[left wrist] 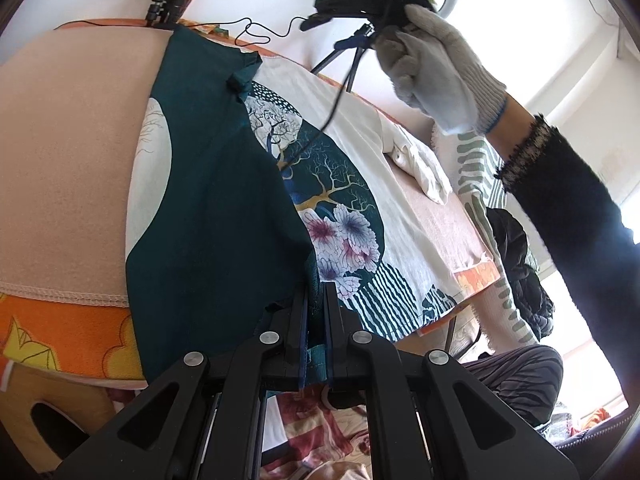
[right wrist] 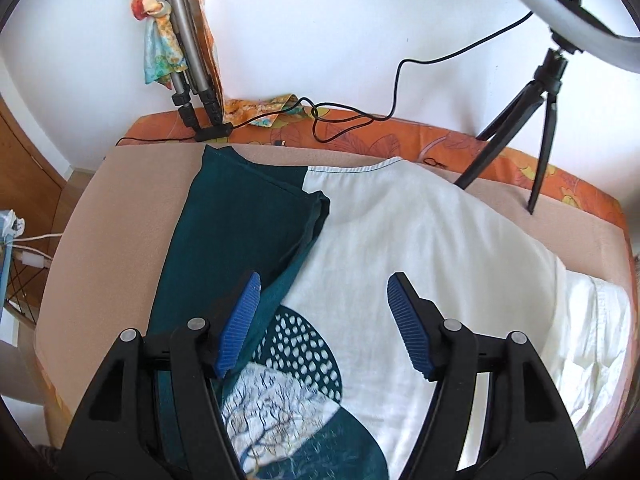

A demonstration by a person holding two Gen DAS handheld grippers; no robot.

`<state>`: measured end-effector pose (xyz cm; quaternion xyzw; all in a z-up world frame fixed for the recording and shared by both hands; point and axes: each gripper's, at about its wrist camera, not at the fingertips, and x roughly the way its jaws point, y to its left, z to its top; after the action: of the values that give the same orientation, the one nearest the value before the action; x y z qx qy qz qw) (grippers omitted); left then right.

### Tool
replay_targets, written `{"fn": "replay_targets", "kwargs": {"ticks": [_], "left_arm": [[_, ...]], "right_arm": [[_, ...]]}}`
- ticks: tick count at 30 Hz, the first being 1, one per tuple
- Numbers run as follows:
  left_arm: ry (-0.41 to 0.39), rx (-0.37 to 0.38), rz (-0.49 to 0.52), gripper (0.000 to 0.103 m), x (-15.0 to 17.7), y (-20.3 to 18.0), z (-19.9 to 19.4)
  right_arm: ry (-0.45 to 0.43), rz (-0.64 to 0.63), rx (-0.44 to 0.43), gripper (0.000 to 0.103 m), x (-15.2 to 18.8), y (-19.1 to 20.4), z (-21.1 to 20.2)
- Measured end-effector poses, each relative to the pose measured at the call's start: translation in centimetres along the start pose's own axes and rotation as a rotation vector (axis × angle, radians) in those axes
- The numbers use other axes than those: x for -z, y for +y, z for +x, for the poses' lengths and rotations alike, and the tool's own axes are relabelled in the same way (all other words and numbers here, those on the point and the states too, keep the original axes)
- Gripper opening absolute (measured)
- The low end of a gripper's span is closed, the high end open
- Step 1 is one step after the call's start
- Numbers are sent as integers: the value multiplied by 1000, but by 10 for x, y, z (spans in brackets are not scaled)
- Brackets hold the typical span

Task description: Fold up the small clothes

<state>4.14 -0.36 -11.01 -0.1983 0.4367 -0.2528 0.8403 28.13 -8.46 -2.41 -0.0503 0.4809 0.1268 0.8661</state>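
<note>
A white cotton T-shirt with dark teal sleeves and a round tree-and-flower print (right wrist: pixel 420 256) is lying flat on a peach-coloured blanket (right wrist: pixel 120 216) that is covering an orange patterned mattress (right wrist: pixel 400 132), its long axis running from the near edge toward the white wall, with the neckline pointing at the wall. One teal side panel (left wrist: pixel 208 184) is lying folded inward over the print, forming a long strip parallel to that axis. The left gripper (left wrist: pixel 316 300) is pinching the near hem of this teal fold, its black jaws standing almost fully together with the cloth clamped between them. The right gripper (right wrist: pixel 324 320), gripped by a white knitted glove (left wrist: pixel 432 68), is hovering above the shirt's chest with its blue ribbed pads (right wrist: pixel 240 324) standing wide apart and nothing between them; the folded sleeve is lying just beneath its left pad. A black tripod (right wrist: pixel 532 128) is standing on the blanket's far corner.
</note>
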Motion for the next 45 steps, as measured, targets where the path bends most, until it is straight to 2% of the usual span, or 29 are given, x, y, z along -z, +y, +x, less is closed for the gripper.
{"fn": "replay_targets", "kwargs": {"ticks": [5, 8, 9, 10, 12, 15, 17, 20, 24, 28, 33, 36, 41, 43, 45], "left_arm": [[0, 12, 6, 5, -1, -2, -1], [28, 35, 23, 11, 4, -6, 4], [43, 48, 27, 21, 6, -8, 7], [60, 58, 36, 36, 9, -11, 9], [79, 53, 69, 44, 15, -19, 10], [79, 15, 124, 44, 23, -26, 4], [74, 13, 122, 44, 24, -25, -1], [54, 8, 122, 44, 23, -24, -11], [4, -31, 192, 44, 20, -38, -21], [-38, -78, 249, 44, 10, -36, -31], [-43, -115, 161, 42, -8, 4, -48], [-37, -122, 137, 41, -11, 23, -60], [18, -115, 115, 40, -2, 40, -60], [51, -101, 127, 35, 4, 41, -55], [83, -118, 158, 35, 11, 41, -49]], "right_arm": [[-54, -19, -5, 69, 45, -31, -77], [-103, -40, 18, 70, 76, -47, -122], [-118, -41, 26, 71, 86, -52, -135], [-133, -37, 30, 72, 96, -57, -147], [-159, -20, 28, 74, 117, -66, -168], [-183, 9, 35, 74, 151, -75, -188], [-191, 31, 37, 74, 174, -82, -197], [-207, 94, 22, 74, 206, -97, -209], [-245, 193, 22, 74, 248, -128, -226], [-269, 300, 36, 74, 277, -160, -236], [-271, 353, 23, 74, 305, -175, -235], [-247, 323, -9, 74, 312, -163, -223], [-211, 250, -49, 74, 314, -130, -195], [-178, 244, -89, 74, 315, -120, -181], [-137, 210, -102, 73, 316, -107, -168]]}}
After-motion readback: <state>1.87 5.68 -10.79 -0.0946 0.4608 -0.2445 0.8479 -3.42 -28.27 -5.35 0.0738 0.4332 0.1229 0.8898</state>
